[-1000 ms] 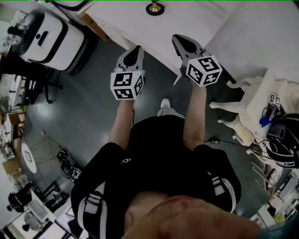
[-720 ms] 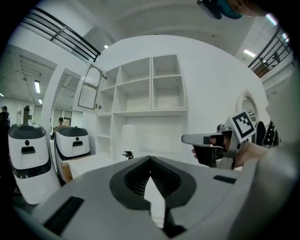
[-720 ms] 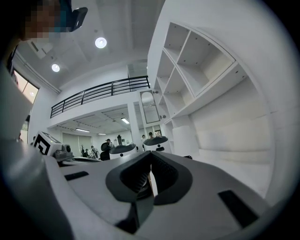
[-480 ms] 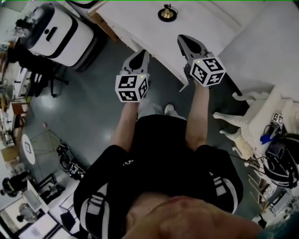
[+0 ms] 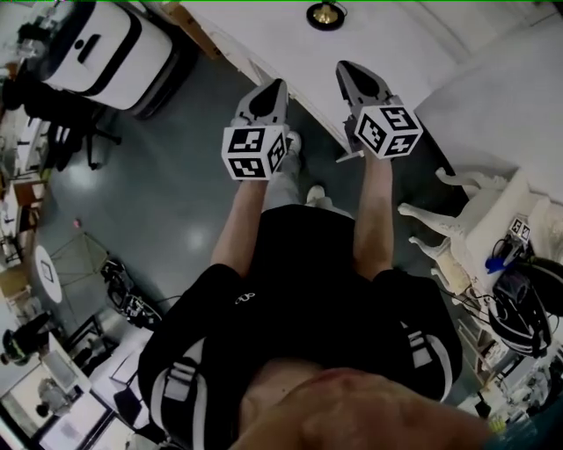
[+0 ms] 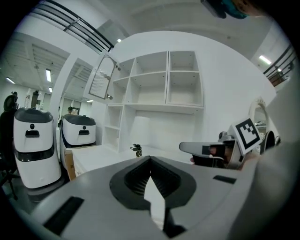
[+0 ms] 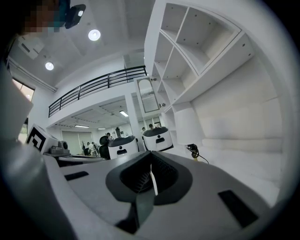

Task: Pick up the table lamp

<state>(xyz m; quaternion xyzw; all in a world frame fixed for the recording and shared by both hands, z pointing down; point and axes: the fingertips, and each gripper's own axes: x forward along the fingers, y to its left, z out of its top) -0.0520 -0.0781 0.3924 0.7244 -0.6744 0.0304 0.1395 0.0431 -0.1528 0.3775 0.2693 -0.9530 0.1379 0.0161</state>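
Note:
The table lamp is small and dark with a brass base. It stands on the white table at the top of the head view. It also appears far off as the lamp in the left gripper view and the lamp in the right gripper view. My left gripper is over the floor just short of the table edge, jaws together and empty. My right gripper reaches over the table edge, also shut and empty. Both are well short of the lamp.
White shelving rises behind the table. Two white rounded machines stand to the left, one of them beside the table corner. A white carved-leg table with cables and headphones sits on the right. Grey floor lies below.
Both grippers have moved forward toward the white table, the right one now over its edge. The lamp sits a little further right at the top of the head view. Jaws unchanged.

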